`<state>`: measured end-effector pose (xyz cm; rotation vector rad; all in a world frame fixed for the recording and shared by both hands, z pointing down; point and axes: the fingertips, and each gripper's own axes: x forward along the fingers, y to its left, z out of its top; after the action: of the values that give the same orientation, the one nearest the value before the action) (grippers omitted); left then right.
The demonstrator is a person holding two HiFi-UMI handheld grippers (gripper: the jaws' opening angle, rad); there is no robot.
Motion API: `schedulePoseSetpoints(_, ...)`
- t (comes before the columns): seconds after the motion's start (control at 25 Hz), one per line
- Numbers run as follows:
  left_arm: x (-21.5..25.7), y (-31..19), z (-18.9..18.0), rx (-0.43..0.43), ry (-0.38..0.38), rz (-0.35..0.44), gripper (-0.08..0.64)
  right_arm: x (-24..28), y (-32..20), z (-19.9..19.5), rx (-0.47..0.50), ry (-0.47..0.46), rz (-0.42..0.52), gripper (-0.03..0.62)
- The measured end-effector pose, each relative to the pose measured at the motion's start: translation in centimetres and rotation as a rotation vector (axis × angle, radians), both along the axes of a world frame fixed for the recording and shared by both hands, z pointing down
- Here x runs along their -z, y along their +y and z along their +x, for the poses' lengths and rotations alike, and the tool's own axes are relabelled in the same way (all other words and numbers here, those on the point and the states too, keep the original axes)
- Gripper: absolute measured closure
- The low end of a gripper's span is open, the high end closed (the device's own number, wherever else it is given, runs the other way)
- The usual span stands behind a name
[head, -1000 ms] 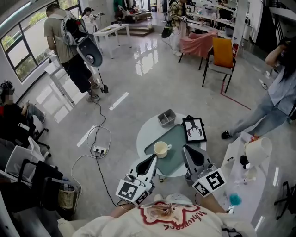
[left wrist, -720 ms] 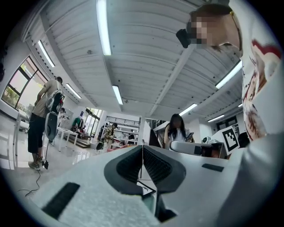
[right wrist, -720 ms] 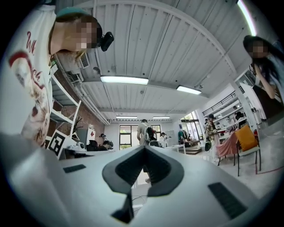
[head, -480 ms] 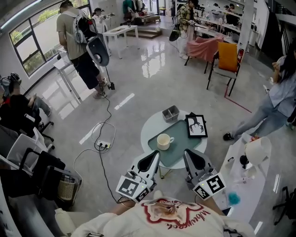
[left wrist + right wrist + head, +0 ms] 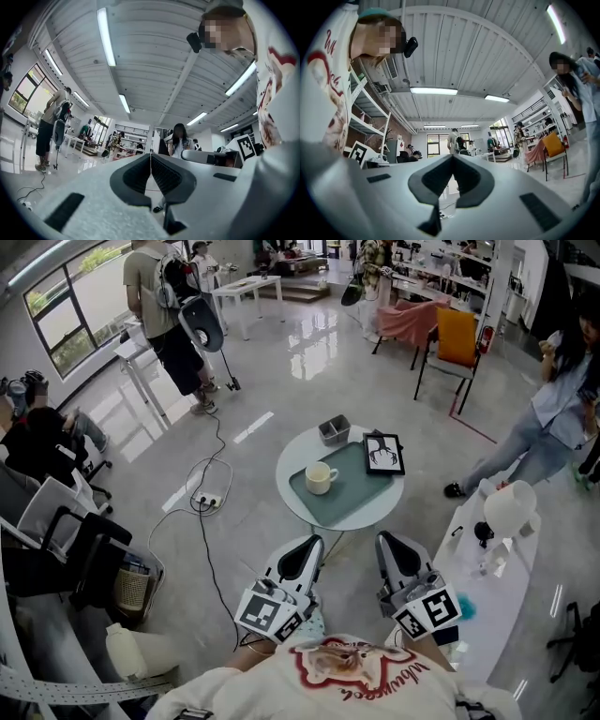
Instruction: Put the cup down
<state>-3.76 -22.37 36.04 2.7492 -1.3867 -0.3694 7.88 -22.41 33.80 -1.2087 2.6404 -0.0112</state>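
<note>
Cream cup (image 5: 320, 477) with one handle is standing upright, handle pointing right. It's sitting on the left part of the green tray (image 5: 354, 501), well ahead of the left gripper (image 5: 313, 544), nothing touching it.
</note>
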Motion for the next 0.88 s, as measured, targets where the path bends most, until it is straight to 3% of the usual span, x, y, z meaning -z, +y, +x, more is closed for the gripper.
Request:
schedulePoseSetpoints(0.4,1.1,9.6,2.1,0.062,0.006,0.018,0.543,-0.1,10.0,2.8,0.025,0.026,0.000,0.565)
schedulePoseSetpoints(0.88,2.1,15.8,3.0,0.045,-0.030,0.042,0.543,0.7,14.8,2.7,0.053,0.009,0.029,0.565)
